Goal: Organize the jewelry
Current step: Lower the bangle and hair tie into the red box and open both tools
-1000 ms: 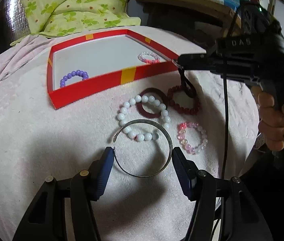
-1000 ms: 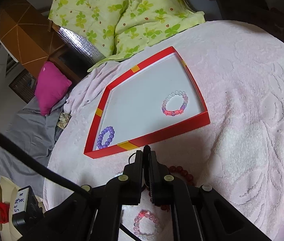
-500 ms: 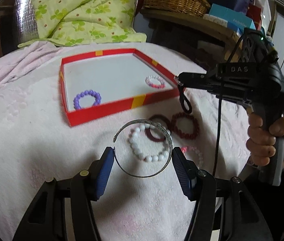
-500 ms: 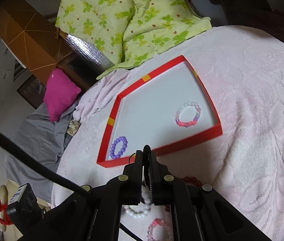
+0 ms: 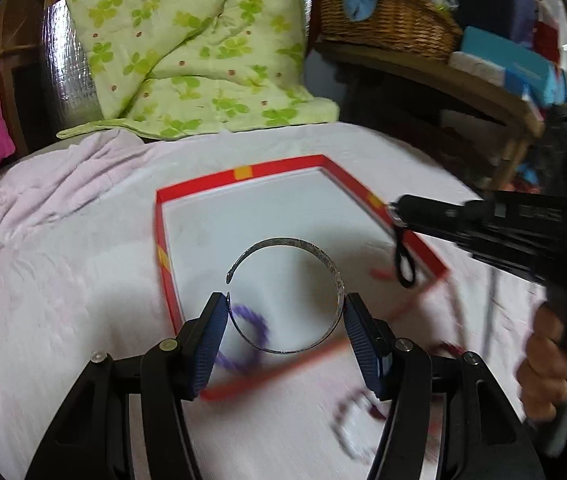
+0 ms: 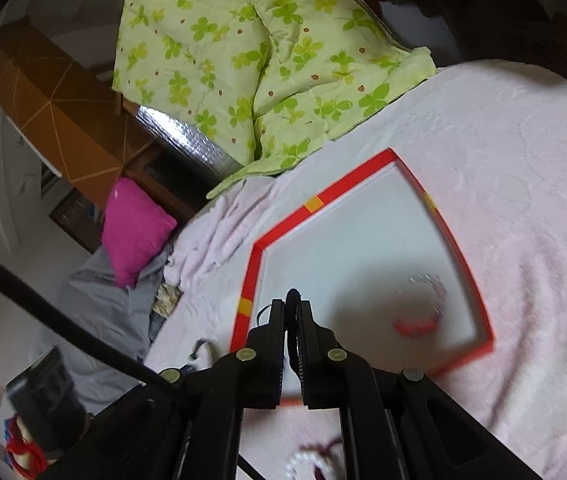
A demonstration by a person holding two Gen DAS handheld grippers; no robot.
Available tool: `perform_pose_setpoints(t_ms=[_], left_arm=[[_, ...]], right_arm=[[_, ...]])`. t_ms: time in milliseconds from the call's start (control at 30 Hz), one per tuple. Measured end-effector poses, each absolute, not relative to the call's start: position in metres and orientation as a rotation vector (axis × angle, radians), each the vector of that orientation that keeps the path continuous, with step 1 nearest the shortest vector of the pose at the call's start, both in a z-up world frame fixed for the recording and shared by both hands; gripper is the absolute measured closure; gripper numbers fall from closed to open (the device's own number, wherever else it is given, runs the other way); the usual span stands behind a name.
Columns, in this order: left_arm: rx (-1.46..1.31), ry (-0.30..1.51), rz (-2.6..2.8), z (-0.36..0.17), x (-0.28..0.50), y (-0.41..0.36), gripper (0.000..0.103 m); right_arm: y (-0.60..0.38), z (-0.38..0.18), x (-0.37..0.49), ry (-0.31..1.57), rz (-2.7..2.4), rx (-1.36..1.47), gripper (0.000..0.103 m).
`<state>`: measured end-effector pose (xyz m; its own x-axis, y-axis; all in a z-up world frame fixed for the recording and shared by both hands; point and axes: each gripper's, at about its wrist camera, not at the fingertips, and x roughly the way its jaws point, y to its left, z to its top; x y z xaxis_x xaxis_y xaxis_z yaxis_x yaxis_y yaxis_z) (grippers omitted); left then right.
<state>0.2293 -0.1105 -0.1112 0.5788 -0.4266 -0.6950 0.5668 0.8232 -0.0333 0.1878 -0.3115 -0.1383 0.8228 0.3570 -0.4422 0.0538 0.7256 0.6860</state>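
Nearest us, our left gripper (image 5: 285,314) clamps the open silver bangle (image 5: 285,294) by its sides between the blue pads, held above the near end of the red tray (image 5: 243,172), while our right gripper (image 6: 292,312) is pinched shut on a thin black hair tie (image 5: 403,264) dangling over the tray's right rim. Beyond, a purple bracelet (image 5: 249,330) and a pink-and-clear one (image 6: 421,308) already lie in the tray. We judge the job partly done: both held pieces need setting down, and blurred beads (image 6: 309,464) wait outside.
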Motion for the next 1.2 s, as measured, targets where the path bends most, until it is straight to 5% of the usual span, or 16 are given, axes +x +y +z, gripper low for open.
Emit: perform_pose_setpoints(t_ms=[667, 700, 833, 1200], left_arm=[[0.338, 0.840, -0.488, -0.158, 0.295, -0.142, 0.041], [0.340, 0.832, -0.483, -0.157, 0.293, -0.141, 0.041], [0.334, 0.821, -0.476, -0.152, 0.286, -0.138, 0.041], [0.329, 0.777, -0.438, -0.138, 0.254, -0.120, 0.037]], right_arm=[[-0.311, -0.179, 0.267, 0.729, 0.068, 0.740, 0.094], [-0.314, -0.179, 0.266, 0.724, 0.065, 0.752, 0.091], [-0.323, -0.176, 0.257, 0.683, 0.056, 0.802, 0.051], [-0.321, -0.154, 0.237, 0.620, 0.019, 0.783, 0.051]])
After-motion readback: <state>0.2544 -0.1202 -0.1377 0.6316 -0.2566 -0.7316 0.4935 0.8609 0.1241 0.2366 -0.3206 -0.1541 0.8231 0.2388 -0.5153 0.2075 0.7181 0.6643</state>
